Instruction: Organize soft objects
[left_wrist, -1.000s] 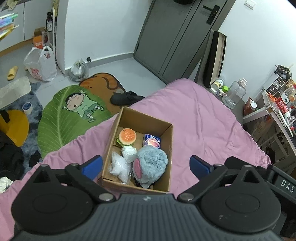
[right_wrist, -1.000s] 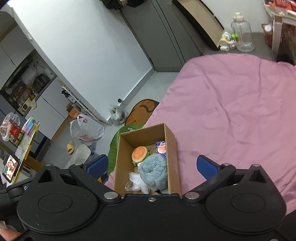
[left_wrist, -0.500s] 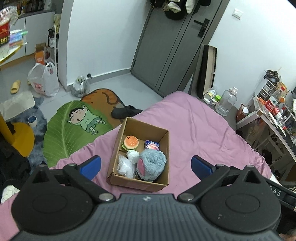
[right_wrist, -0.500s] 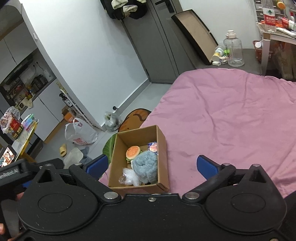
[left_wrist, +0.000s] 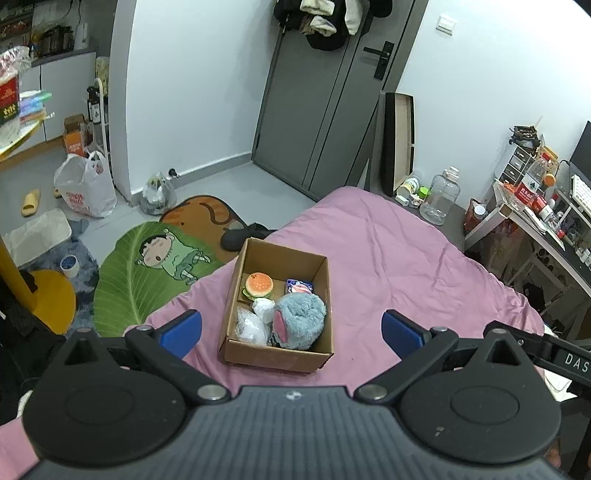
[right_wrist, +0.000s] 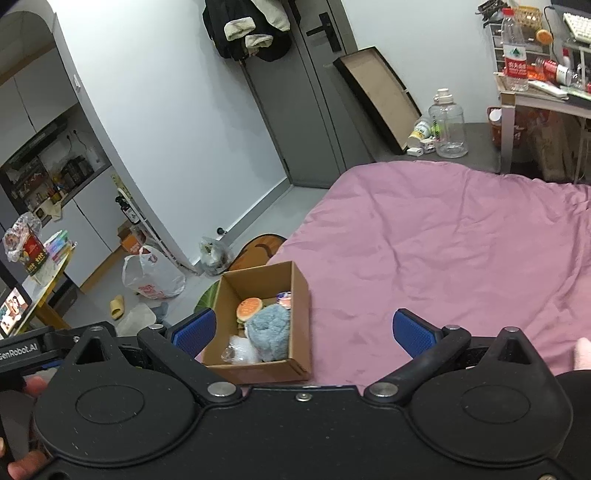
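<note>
Seemingly finished: in the left wrist view, the left gripper (left_wrist: 291, 328) hangs released and empty above the box (left_wrist: 275, 354), which sits at the bed's (left_wrist: 424, 266) left edge, holding the burger (left_wrist: 259, 285) and plush (left_wrist: 300, 320). In the right wrist view, the right gripper (right_wrist: 303, 330) is likewise spread, holding nothing.

My left gripper (left_wrist: 291, 328) is black with blue ribbed finger pads (left_wrist: 183, 326) and silver pivot screws. The right gripper (right_wrist: 303, 330) matches; a pink sleeve (left_wrist: 14, 441) shows

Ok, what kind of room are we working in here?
Most likely a small bedroom or studio flat: a bed with a pink sheet, clothes hung on the grey door, a cluttered desk, and a kitchen area beyond.
</note>
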